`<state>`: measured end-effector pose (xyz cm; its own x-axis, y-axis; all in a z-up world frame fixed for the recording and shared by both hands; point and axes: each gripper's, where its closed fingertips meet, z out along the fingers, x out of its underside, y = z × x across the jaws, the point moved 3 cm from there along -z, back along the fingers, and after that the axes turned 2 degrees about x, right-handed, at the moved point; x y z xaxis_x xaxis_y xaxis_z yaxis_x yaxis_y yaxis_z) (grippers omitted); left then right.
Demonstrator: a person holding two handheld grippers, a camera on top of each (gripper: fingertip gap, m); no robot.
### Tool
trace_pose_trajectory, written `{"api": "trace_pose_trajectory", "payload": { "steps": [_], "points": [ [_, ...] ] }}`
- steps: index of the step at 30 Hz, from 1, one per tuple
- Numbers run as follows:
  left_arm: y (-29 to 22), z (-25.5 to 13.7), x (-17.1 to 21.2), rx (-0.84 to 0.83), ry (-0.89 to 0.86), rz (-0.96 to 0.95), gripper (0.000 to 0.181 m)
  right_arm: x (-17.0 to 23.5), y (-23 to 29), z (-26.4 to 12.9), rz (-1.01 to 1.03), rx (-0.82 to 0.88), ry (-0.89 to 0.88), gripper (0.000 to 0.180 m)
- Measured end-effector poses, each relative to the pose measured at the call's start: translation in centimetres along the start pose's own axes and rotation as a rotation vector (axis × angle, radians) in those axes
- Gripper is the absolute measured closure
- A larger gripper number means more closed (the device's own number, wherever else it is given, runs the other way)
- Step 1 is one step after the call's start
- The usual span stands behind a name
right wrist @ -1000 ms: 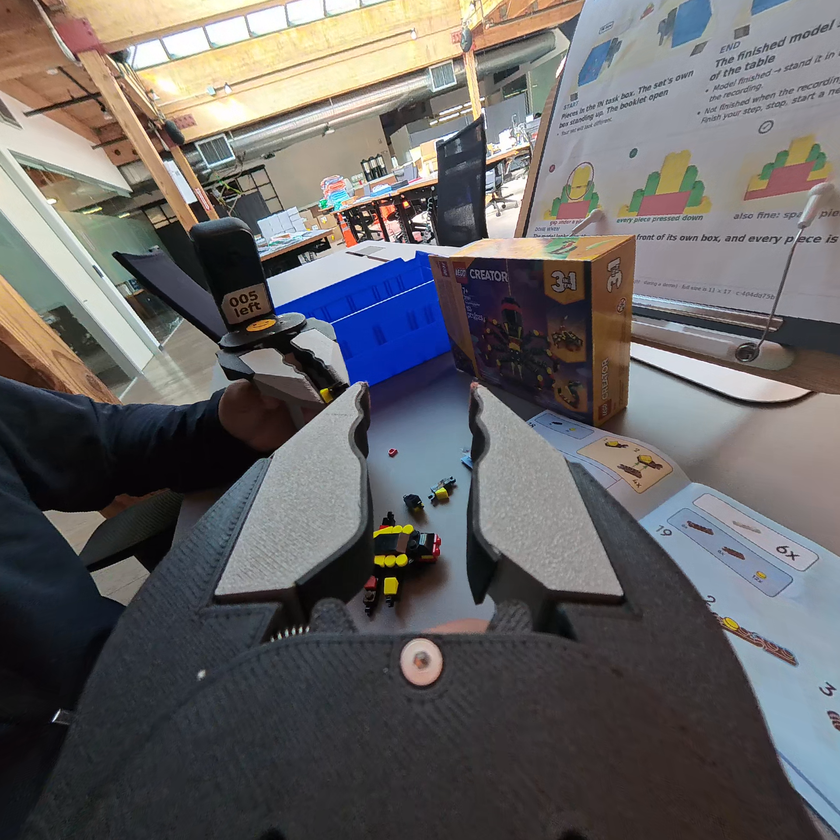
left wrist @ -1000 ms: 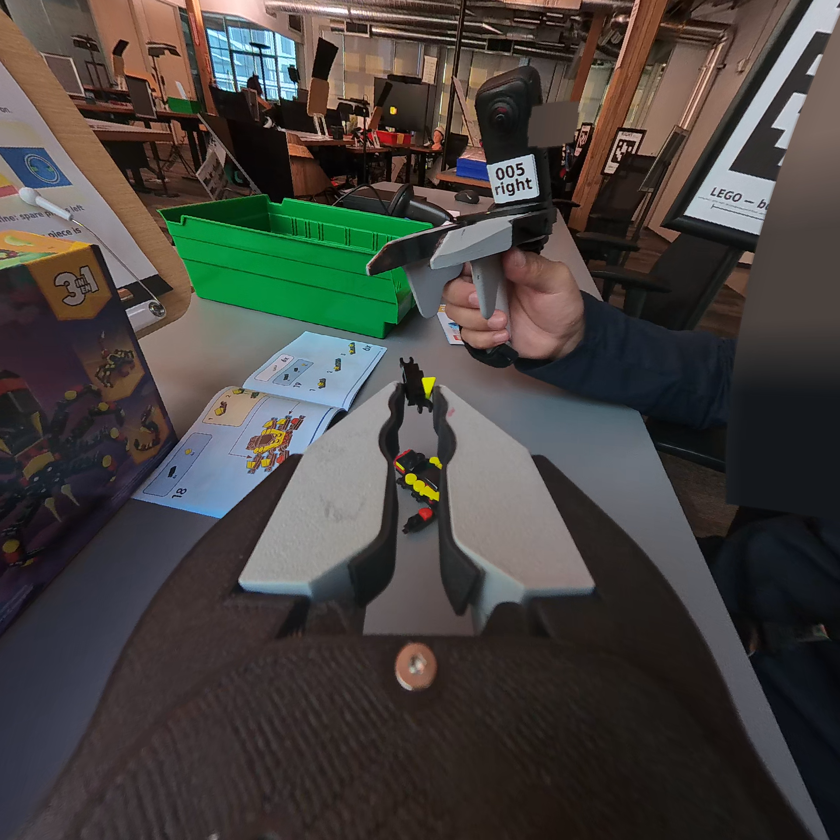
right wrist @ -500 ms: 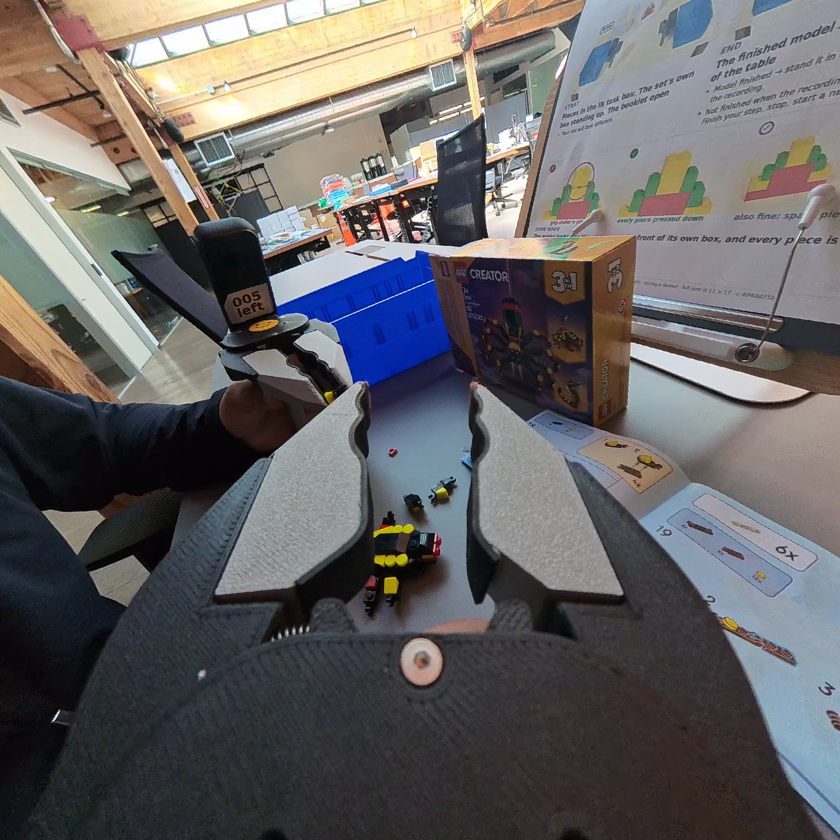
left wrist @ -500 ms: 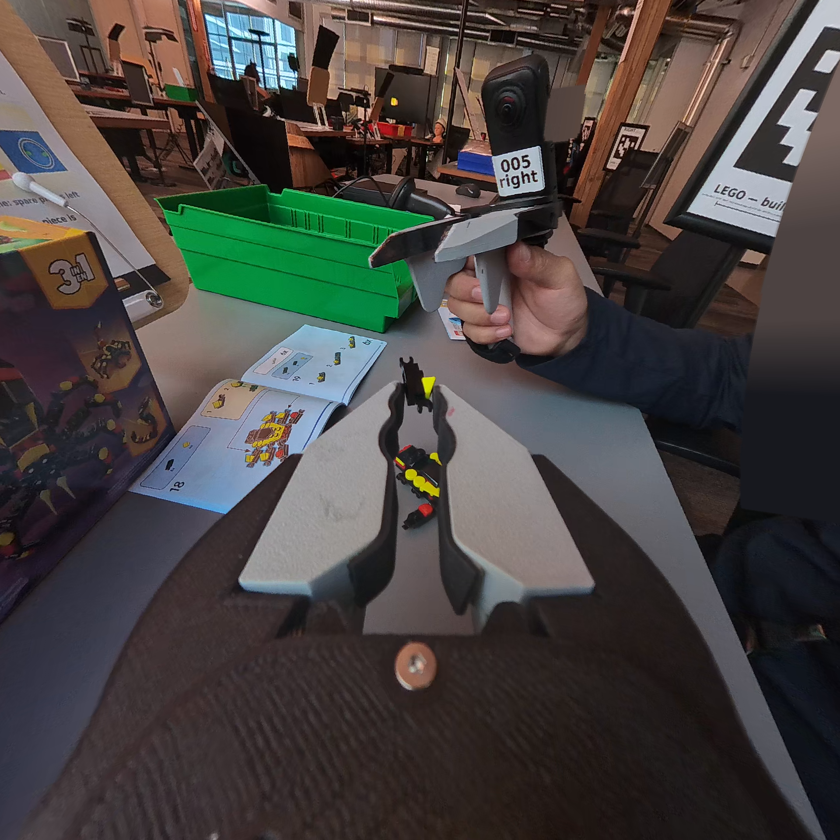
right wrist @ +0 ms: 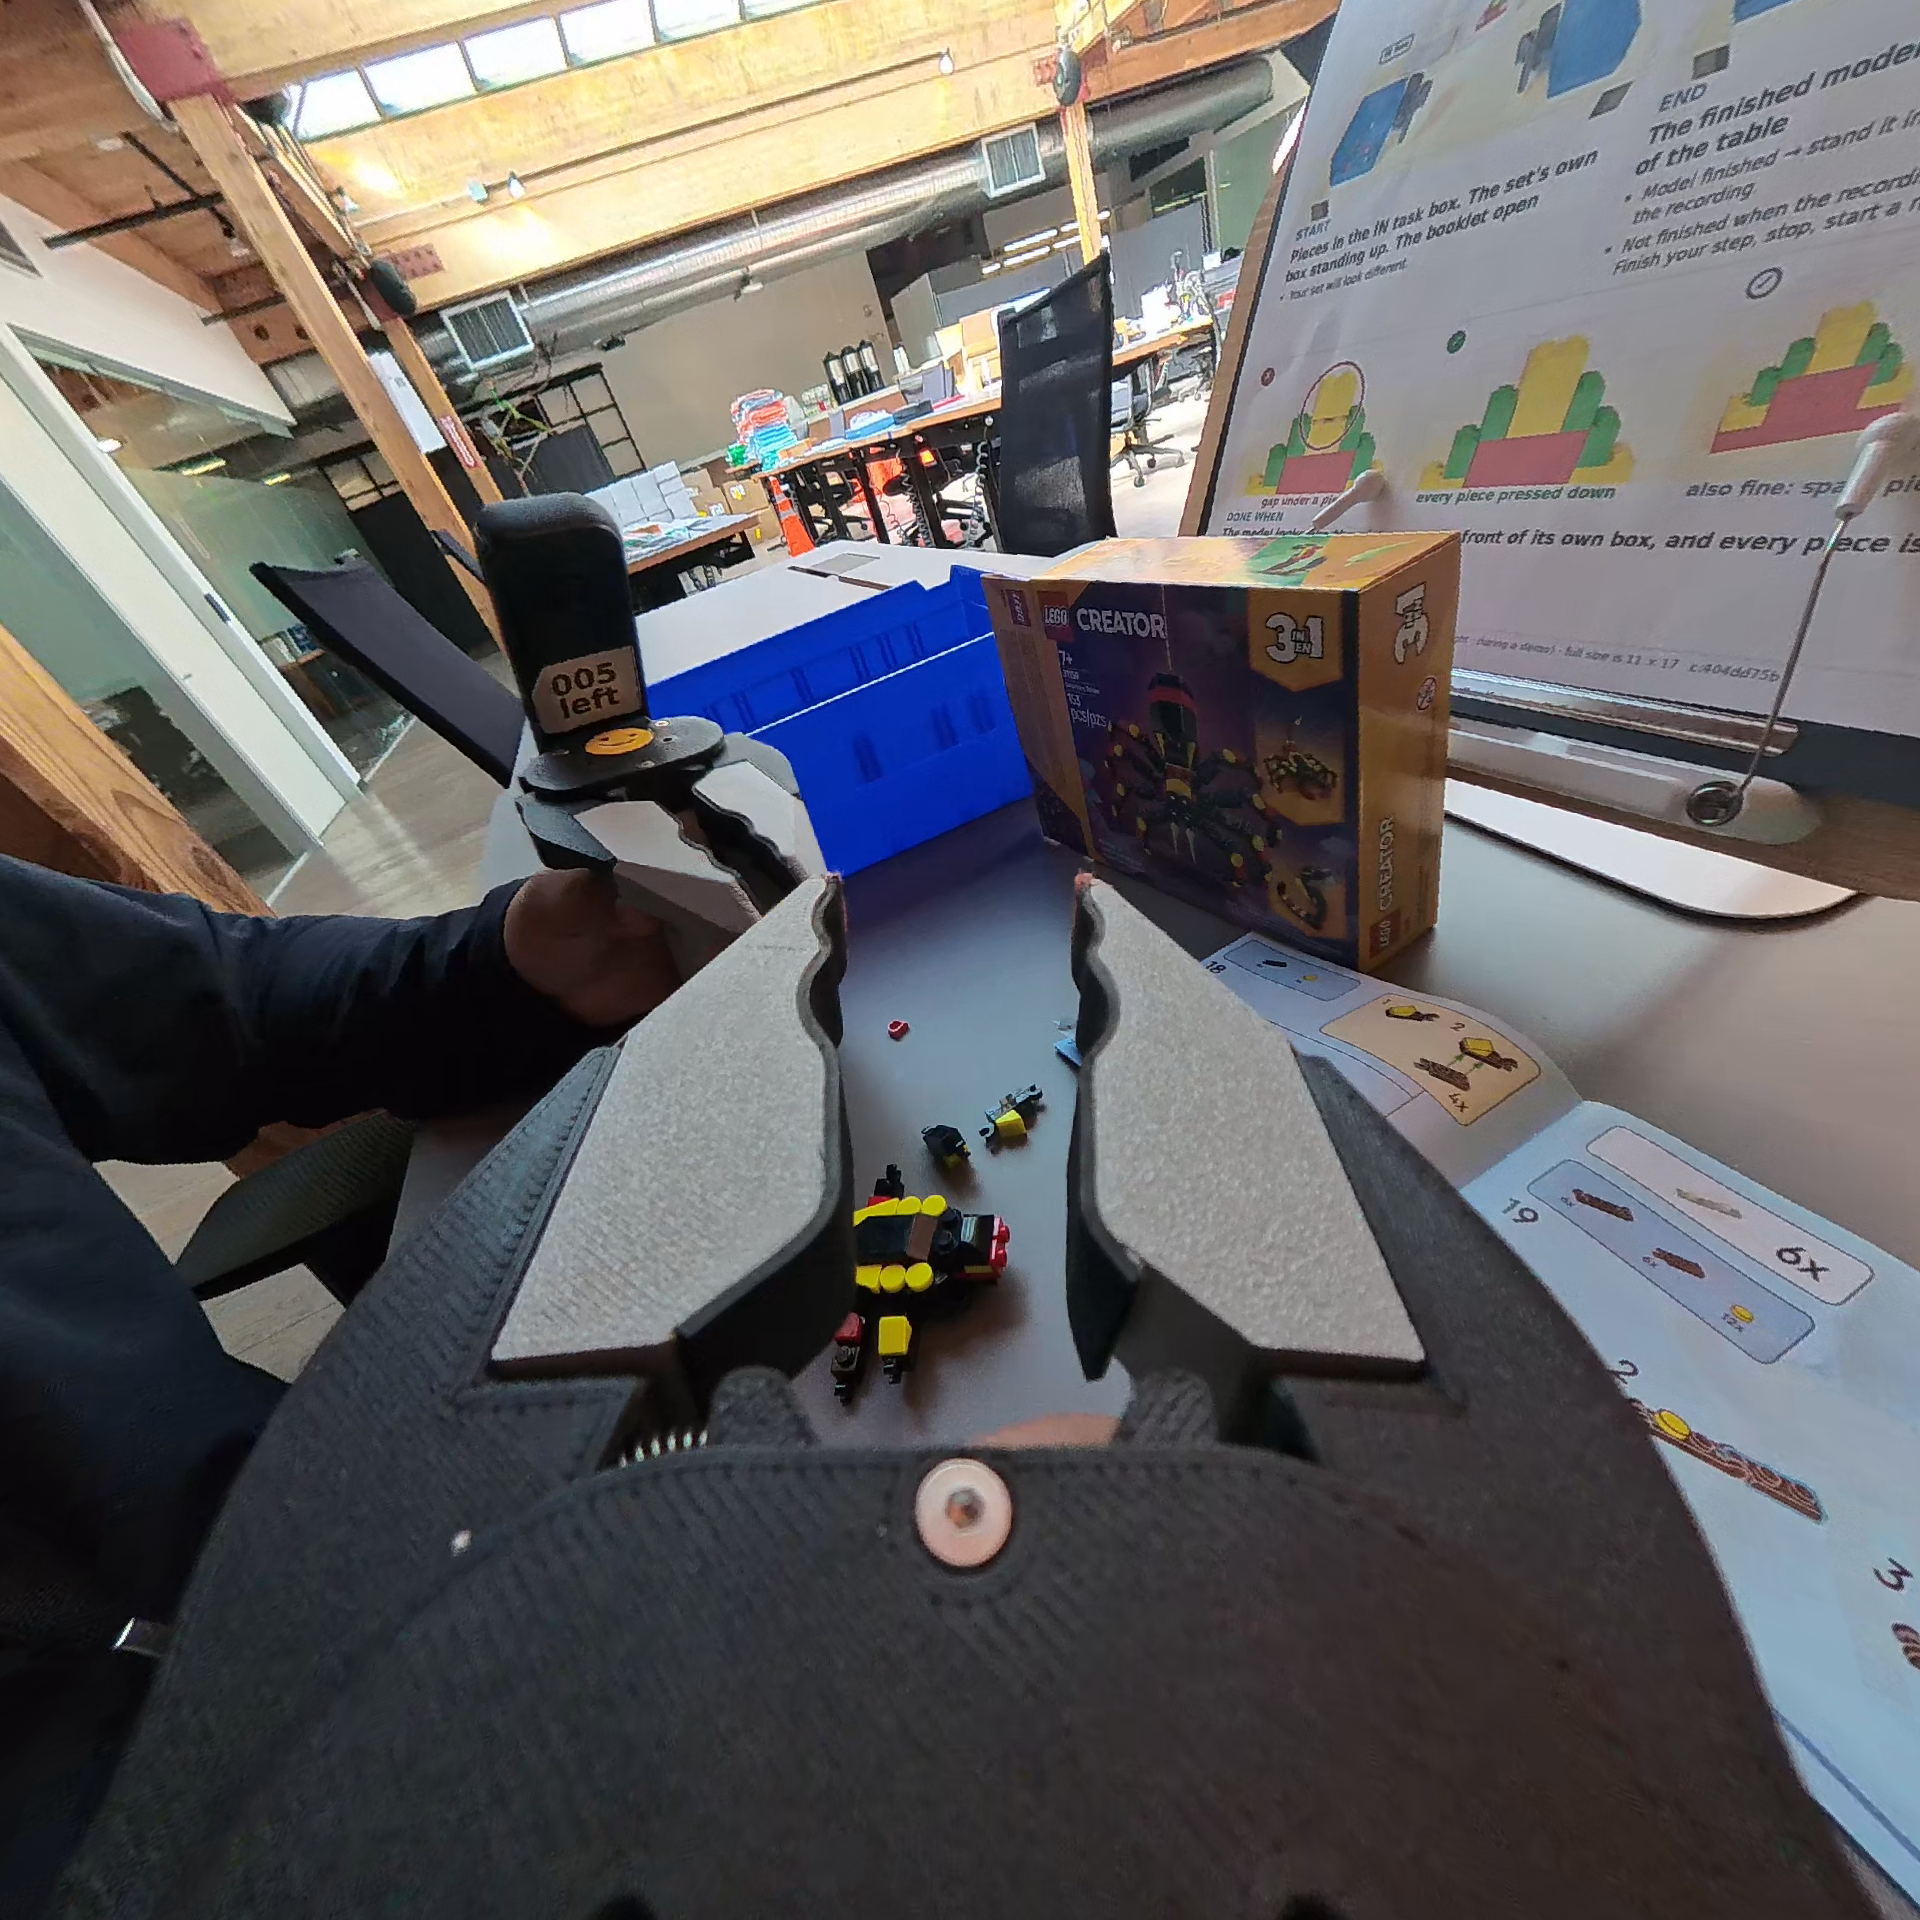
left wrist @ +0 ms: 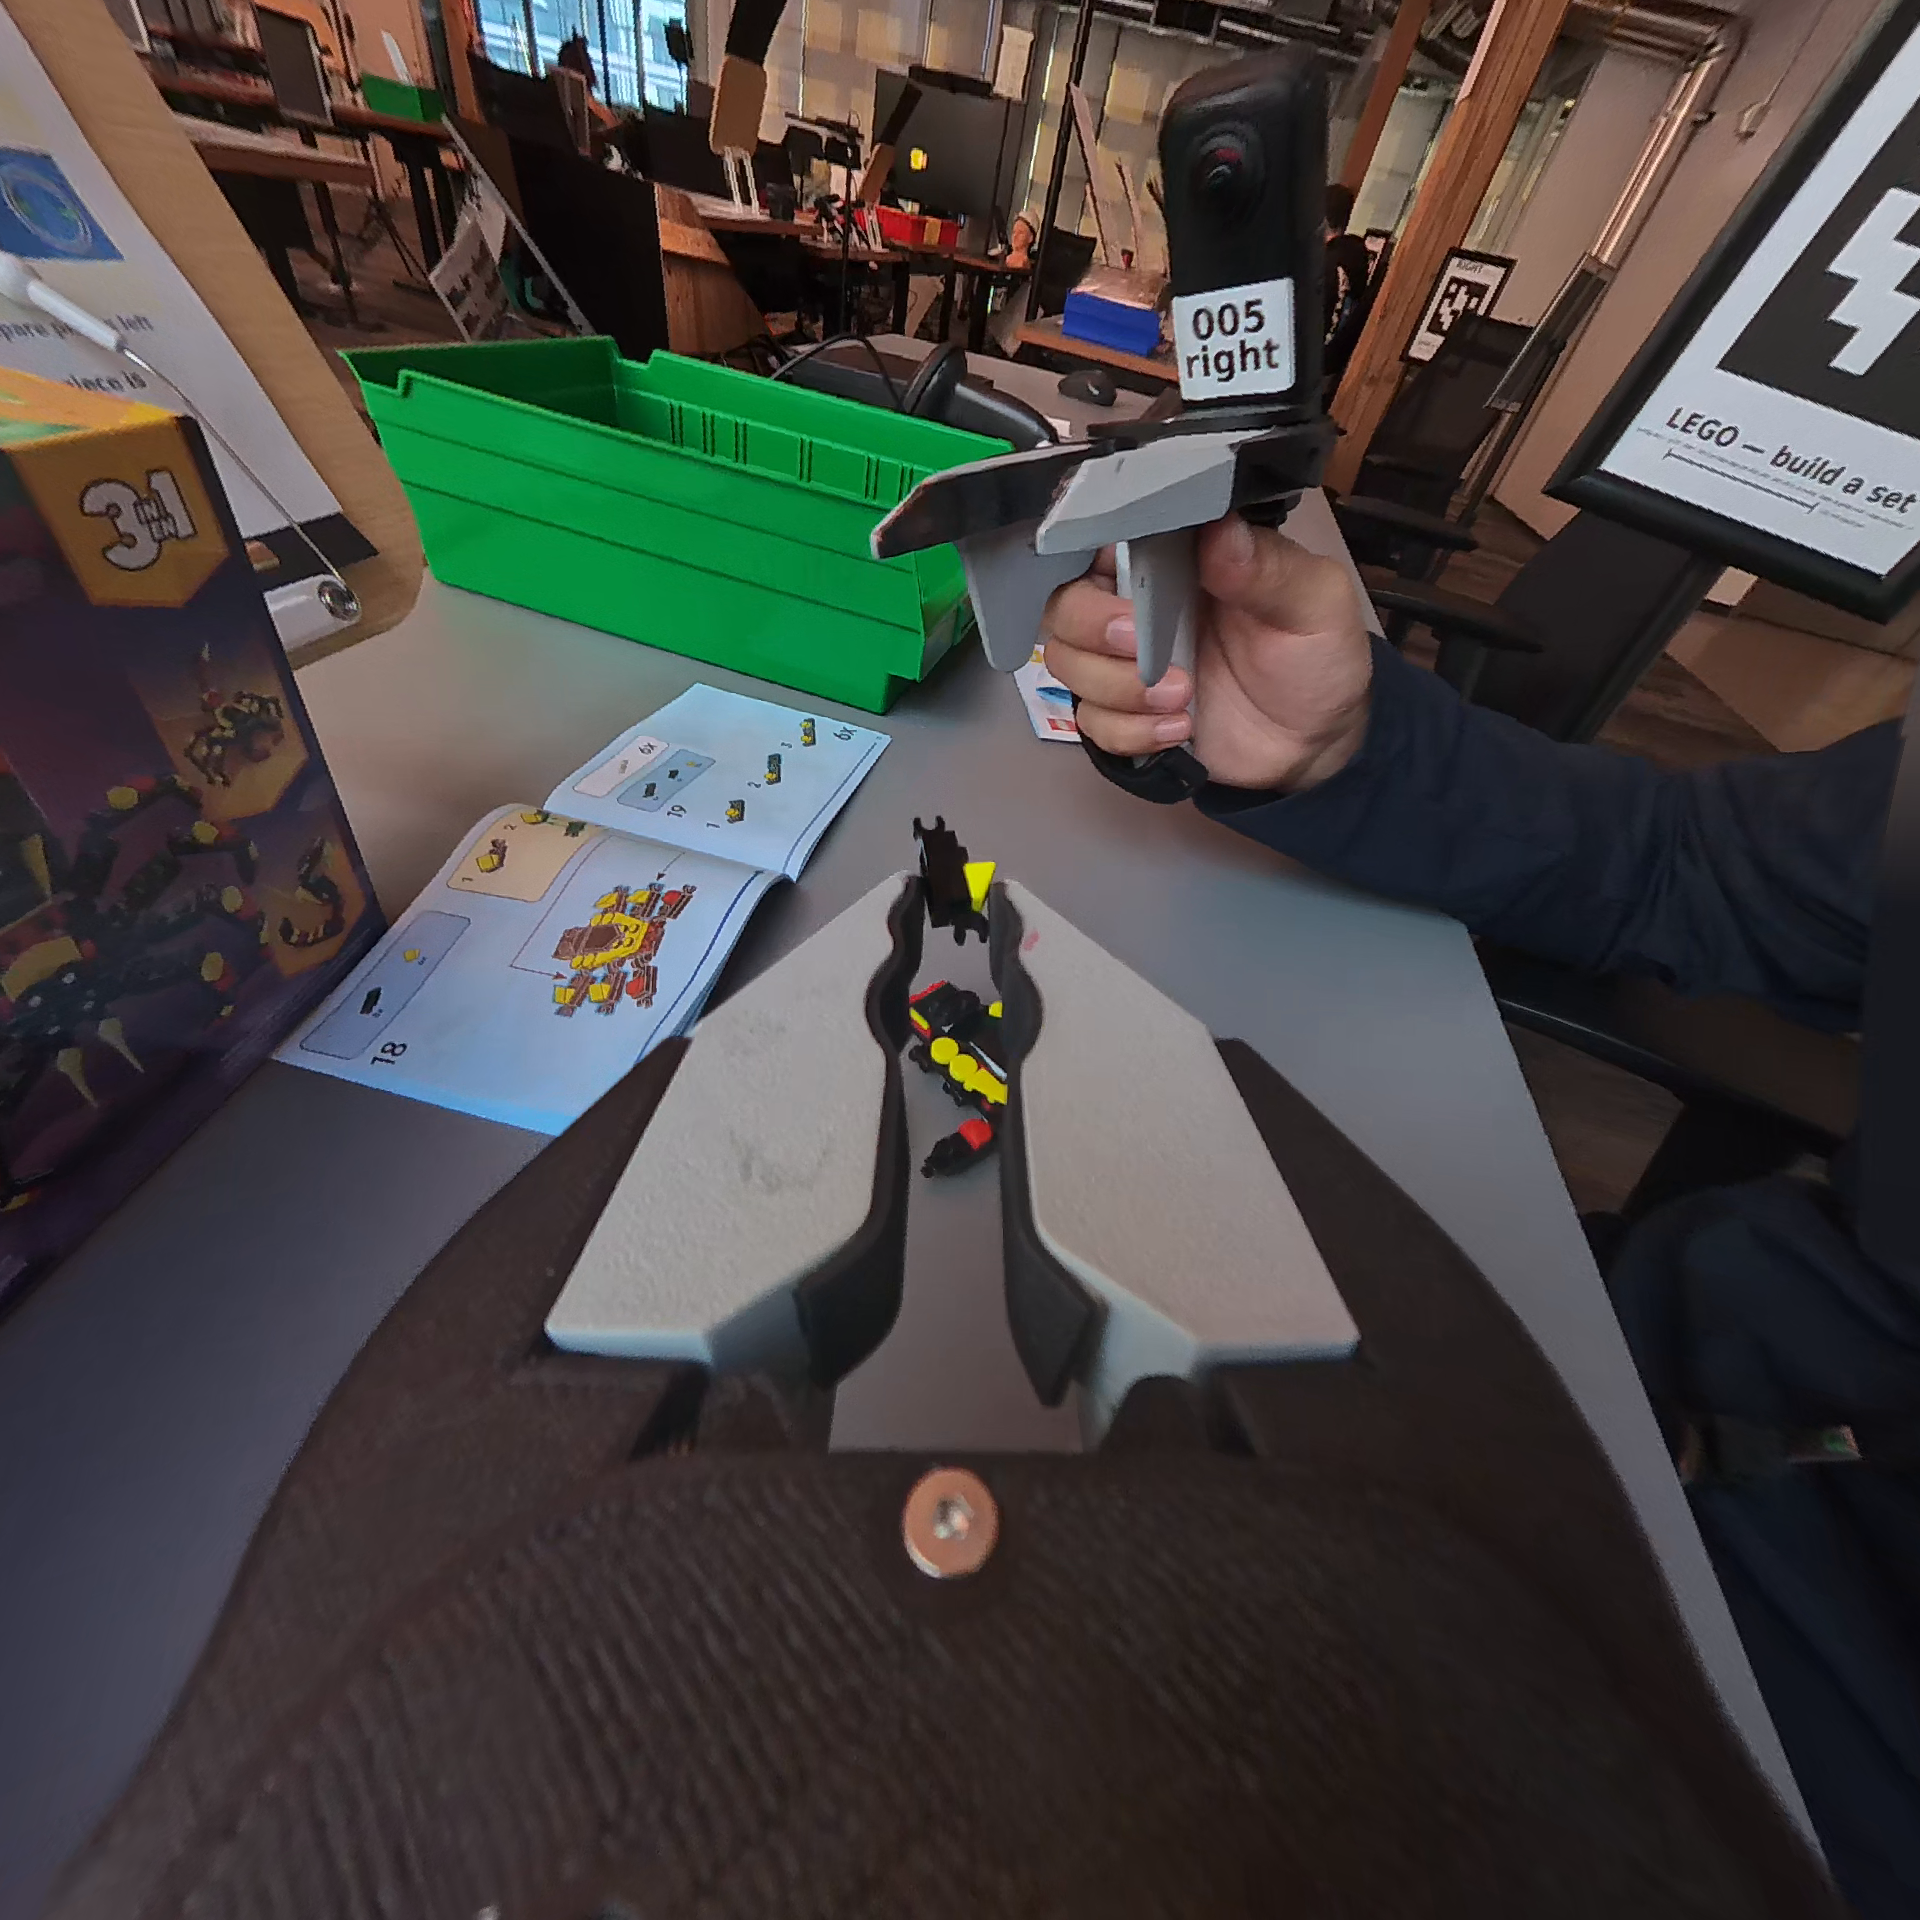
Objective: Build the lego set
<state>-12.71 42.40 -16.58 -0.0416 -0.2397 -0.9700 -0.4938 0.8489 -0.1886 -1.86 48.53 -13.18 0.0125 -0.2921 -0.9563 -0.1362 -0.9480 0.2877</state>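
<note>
My left gripper (left wrist: pixel 951 894) is shut on a small black and yellow piece (left wrist: pixel 956 878) and holds it above the table. Beneath it, between its fingers, the partly built black, yellow and red model (left wrist: pixel 956 1060) lies on the grey table (left wrist: pixel 1299 987). My right gripper (right wrist: pixel 956 904) is open and empty, held above the same model (right wrist: pixel 925 1247). It also shows in the left wrist view (left wrist: pixel 1039 499), raised in a hand. The left gripper shows in the right wrist view (right wrist: pixel 665 810), its tips hidden behind my right finger.
Two small black and yellow pieces (right wrist: pixel 982 1127) and a red one (right wrist: pixel 899 1029) lie beyond the model. The open booklet (left wrist: pixel 582 935), the set box (right wrist: pixel 1226 748), a green bin (left wrist: pixel 665 499) and a blue bin (right wrist: pixel 862 727) surround the work spot. A poster board (right wrist: pixel 1610 312) stands behind. There is about 9 cm between the tips of the two grippers.
The left gripper has drifted slightly, still shut on the small piece. The right gripper stays open and almost still. The model has not moved.
</note>
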Motion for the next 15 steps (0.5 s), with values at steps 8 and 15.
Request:
{"api": "trace_pose_trajectory", "payload": {
  "steps": [8,15],
  "points": [
    [0.7,0.3,1.2,0.009,0.05,-0.097,0.171,0.2,0.0,0.1,0.001,-0.001,0.009,0.138],
    [1.0,0.5,1.9,0.026,0.078,-0.166,0.171,0.1,0.0,0.1,-0.002,0.001,0.01,0.138]
  ]
}}
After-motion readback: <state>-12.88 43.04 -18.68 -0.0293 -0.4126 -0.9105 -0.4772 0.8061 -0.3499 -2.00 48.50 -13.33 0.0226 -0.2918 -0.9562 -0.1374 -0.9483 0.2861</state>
